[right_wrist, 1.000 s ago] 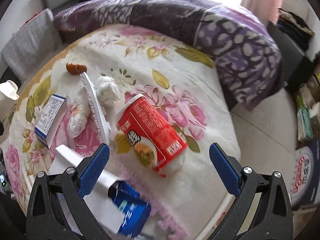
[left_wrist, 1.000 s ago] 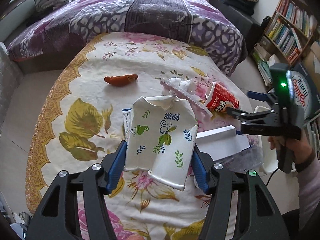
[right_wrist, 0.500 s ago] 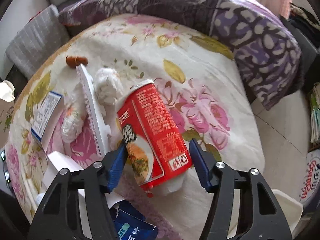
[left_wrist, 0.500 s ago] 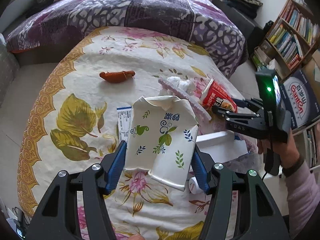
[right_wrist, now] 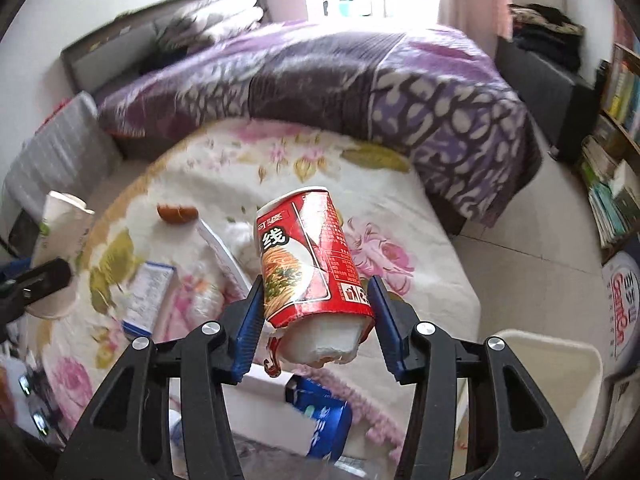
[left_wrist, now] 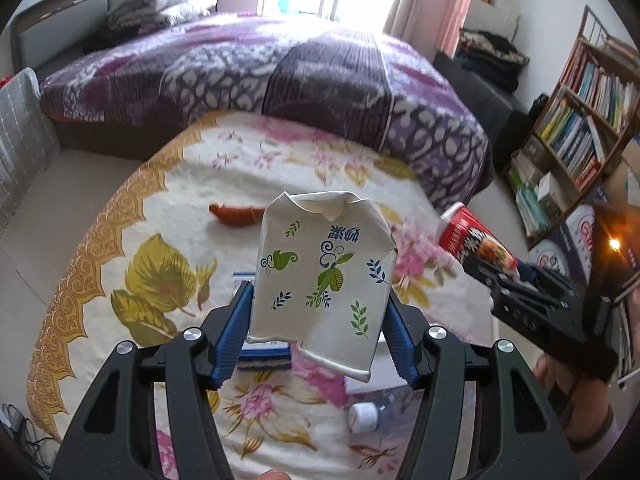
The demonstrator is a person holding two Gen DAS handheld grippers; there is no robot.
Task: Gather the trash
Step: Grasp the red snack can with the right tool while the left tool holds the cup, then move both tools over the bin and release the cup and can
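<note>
Left tongs (left_wrist: 318,334) clamped on crushed white leaf-printed paper cup (left_wrist: 322,280); right tongs (right_wrist: 316,322) gripping red noodle cup (right_wrist: 310,264), raised above floral worktop (right_wrist: 400,216). Only in right view: white bin (right_wrist: 556,364).

Both wrist views look down (steeply) over floral table (left_wrist: 168,184), bed (right_wrist: 360,80) behind

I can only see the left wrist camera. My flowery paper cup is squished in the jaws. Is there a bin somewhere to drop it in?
Observer: Yes. The right wrist view shows a white bin just past the table edge, on the right.
Operator: Is the other gripper holding the red cup properly?
Observer: The right gripper has its jaws shut on the red noodle cup, near its torn end, where white lining pokes out.
Operator: What's under that cup?
Observer: A blue packet lies on the table just below it.
</note>
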